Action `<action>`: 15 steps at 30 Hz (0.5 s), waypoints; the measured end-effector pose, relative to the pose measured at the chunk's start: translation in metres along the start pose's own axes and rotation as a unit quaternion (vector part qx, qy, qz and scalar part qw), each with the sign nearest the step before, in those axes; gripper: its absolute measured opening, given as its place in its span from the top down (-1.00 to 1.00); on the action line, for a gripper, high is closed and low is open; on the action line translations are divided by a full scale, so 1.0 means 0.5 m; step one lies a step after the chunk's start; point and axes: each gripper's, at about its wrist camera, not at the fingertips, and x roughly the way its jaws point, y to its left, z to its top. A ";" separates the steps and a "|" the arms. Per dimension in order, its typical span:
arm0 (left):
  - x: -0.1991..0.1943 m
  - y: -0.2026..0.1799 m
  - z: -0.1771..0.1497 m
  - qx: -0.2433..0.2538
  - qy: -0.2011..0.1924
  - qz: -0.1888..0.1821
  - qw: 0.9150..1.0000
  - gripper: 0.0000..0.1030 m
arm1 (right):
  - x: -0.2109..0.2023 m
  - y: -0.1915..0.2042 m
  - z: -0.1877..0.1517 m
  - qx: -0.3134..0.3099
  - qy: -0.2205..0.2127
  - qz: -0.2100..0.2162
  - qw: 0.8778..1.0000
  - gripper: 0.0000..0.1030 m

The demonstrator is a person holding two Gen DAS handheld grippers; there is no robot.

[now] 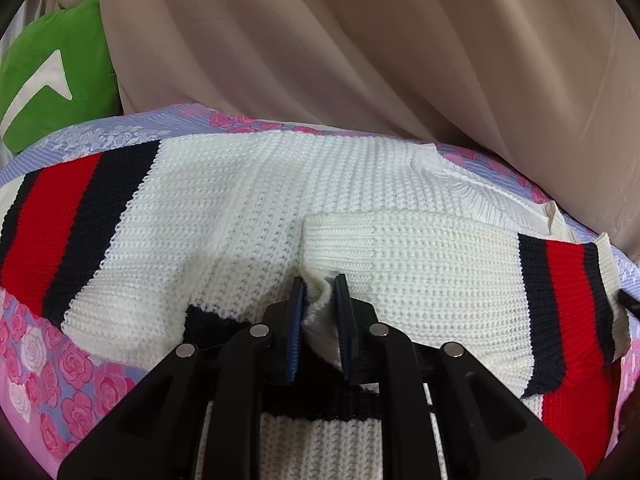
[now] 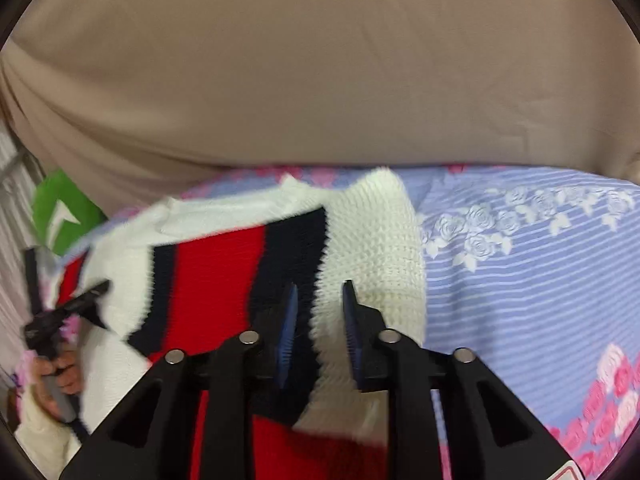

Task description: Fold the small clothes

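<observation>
A small white knit sweater [image 1: 256, 200] with red and navy stripes lies on a floral bedsheet [image 1: 60, 360]. One striped sleeve [image 1: 560, 300] is folded across its body. My left gripper [image 1: 319, 292] is shut on a fold of the sweater's white knit near the sleeve edge. In the right wrist view my right gripper [image 2: 319, 296] is shut on the sweater's striped sleeve [image 2: 224, 280], holding its white cuff end [image 2: 376, 240] above the sheet. The left gripper [image 2: 80, 300] and the hand holding it show at the left of that view.
A beige fabric backdrop [image 1: 360, 40] rises behind the bed. A green cushion [image 1: 52, 84] sits at the far left. The blue striped sheet with roses [image 2: 520, 280] spreads to the right of the sweater.
</observation>
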 end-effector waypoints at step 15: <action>0.003 0.009 -0.001 -0.010 -0.003 -0.021 1.000 0.57 | -0.055 -0.045 0.008 0.048 -0.037 0.029 0.998 0.90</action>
